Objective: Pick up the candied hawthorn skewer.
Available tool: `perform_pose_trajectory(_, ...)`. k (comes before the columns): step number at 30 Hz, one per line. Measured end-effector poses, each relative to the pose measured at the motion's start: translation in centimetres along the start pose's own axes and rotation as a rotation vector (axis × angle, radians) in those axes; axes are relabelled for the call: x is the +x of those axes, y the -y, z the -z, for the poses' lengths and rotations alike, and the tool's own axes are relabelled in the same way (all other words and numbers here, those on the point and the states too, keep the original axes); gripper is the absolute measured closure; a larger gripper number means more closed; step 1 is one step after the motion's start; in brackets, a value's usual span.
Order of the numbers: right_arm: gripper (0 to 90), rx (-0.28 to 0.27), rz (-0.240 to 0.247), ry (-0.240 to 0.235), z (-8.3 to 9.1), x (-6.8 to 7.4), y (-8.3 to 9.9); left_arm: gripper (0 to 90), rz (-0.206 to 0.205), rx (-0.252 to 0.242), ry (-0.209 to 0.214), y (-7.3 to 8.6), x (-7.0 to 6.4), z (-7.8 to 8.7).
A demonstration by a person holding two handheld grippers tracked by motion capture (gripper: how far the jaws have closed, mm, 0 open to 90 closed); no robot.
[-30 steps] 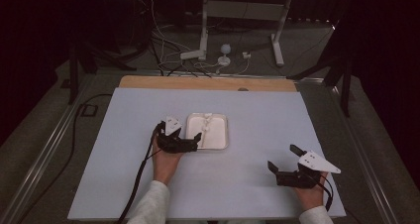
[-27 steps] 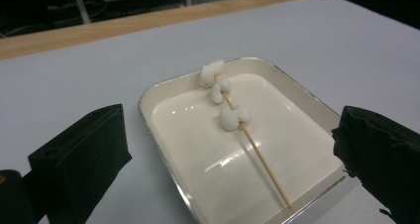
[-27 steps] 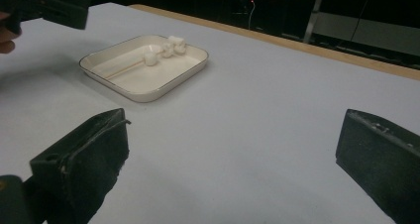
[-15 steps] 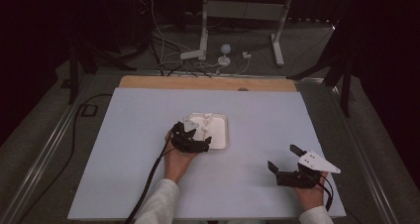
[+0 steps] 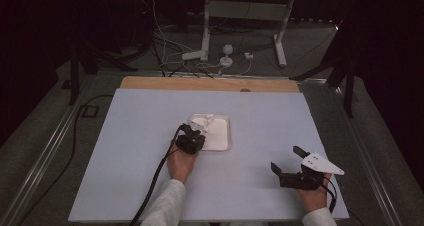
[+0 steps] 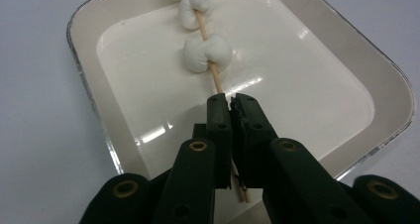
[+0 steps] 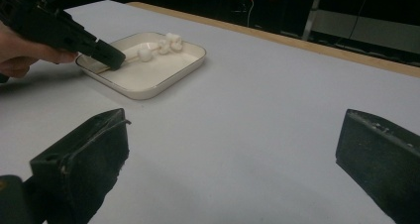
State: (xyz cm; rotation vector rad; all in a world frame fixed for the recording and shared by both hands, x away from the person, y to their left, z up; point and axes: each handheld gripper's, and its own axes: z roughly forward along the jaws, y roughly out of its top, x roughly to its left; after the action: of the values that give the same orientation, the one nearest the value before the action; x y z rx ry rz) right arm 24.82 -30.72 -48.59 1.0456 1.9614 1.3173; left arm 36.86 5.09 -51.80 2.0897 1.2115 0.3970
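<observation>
Left gripper (image 6: 229,101): its jaws are pressed together on the near end of the stick, with only a thin slit between the pads; in the left gripper view they rise from the bottom centre of the frame.
Stick (image 6: 214,75): a thin wooden skewer, running from between the jaws up toward the top centre of that frame; a short tail of it shows below the pads, at bottom centre.
Marshmallows (image 6: 206,54): white lumps threaded on the stick, the nearest one just beyond the jaw tips, two more above it at the top edge of the frame.
Tray (image 6: 346,60): a shallow white dish with a metal-edged rim, under the stick; in the high view the tray (image 5: 222,142) sits in the middle of the frame with the left gripper (image 5: 191,137) at its left edge.
Right gripper (image 7: 233,149): jaws wide apart, nothing between them, at the bottom corners of the right gripper view; in the high view it (image 5: 289,164) sits lower right, well apart from the tray.
Table (image 5: 260,111): pale blue-grey top under everything.
</observation>
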Motion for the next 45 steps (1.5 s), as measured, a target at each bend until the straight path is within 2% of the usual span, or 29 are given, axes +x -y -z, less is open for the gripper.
perform_pose_trajectory(5,0.0,0.000,0.002,0.000,0.0,0.0,0.0,90.0,0.050,0.016,0.003,-0.2,0.4,0.1)
perform_pose_trajectory(12,0.0,0.000,-0.003,0.003,0.1,-0.1,0.0,90.0,0.057,0.026,0.003,-0.2,0.6,0.4)
perform_pose_trajectory(15,0.0,0.000,-0.001,0.002,0.1,-0.1,0.0,90.0,0.069,0.019,0.015,-0.3,0.7,0.9)
perform_pose_trajectory(18,0.0,0.000,-0.002,0.003,0.1,-0.1,0.0,90.0,0.062,0.027,0.015,-0.4,0.8,1.7)
perform_pose_trajectory(23,0.0,0.002,-0.001,0.003,0.0,0.0,0.0,89.6,0.073,0.069,0.042,-0.1,1.4,2.2)
perform_pose_trajectory(25,0.0,0.004,-0.001,0.002,0.0,0.0,0.0,88.9,0.075,0.118,0.038,0.1,1.6,1.9)
perform_pose_trajectory(33,0.0,0.003,-0.002,0.006,0.1,-0.1,0.1,90.0,0.082,0.101,0.049,0.2,1.8,2.1)
perform_pose_trajectory(45,0.0,0.002,-0.018,-0.001,-0.2,0.0,0.0,90.0,0.086,0.023,0.070,0.7,2.1,4.0)
